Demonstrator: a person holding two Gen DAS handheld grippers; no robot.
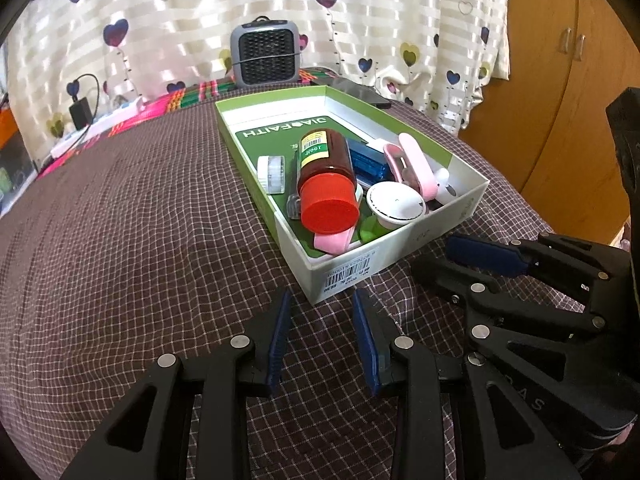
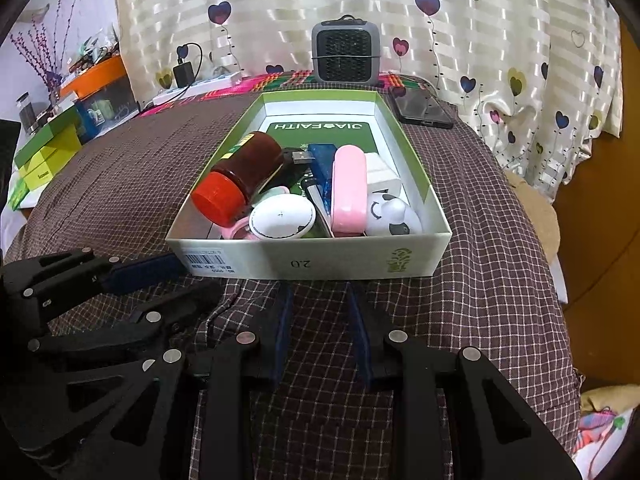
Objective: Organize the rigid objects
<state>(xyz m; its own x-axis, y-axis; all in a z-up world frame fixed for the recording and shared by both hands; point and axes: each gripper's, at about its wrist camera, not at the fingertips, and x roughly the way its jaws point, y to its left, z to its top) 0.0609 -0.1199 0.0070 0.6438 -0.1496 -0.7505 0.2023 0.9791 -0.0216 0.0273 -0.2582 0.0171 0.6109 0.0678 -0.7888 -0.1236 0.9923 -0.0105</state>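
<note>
A green-rimmed white box (image 1: 404,240) (image 2: 320,266) sits on the checked cloth. In it lie a brown bottle with a red cap (image 1: 326,178) (image 2: 240,174), a white round disc (image 1: 396,202) (image 2: 282,218), a pink case (image 1: 416,164) (image 2: 350,192), a blue item (image 1: 366,160) (image 2: 322,160), a white panda-faced item (image 2: 390,216) and a small white container (image 1: 272,174). My left gripper (image 1: 322,300) is open and empty just in front of the box's near corner. My right gripper (image 2: 320,292) is open and empty at the box's near wall. Each gripper shows in the other's view, the right (image 1: 456,262) and the left (image 2: 188,276).
A grey mini fan (image 1: 266,56) (image 2: 346,52) stands behind the box by the heart-print curtain. A black phone (image 2: 420,106) lies at the back right. A white power strip with a charger (image 2: 188,84) lies at the back left. Green boxes (image 2: 48,152) are stacked at left.
</note>
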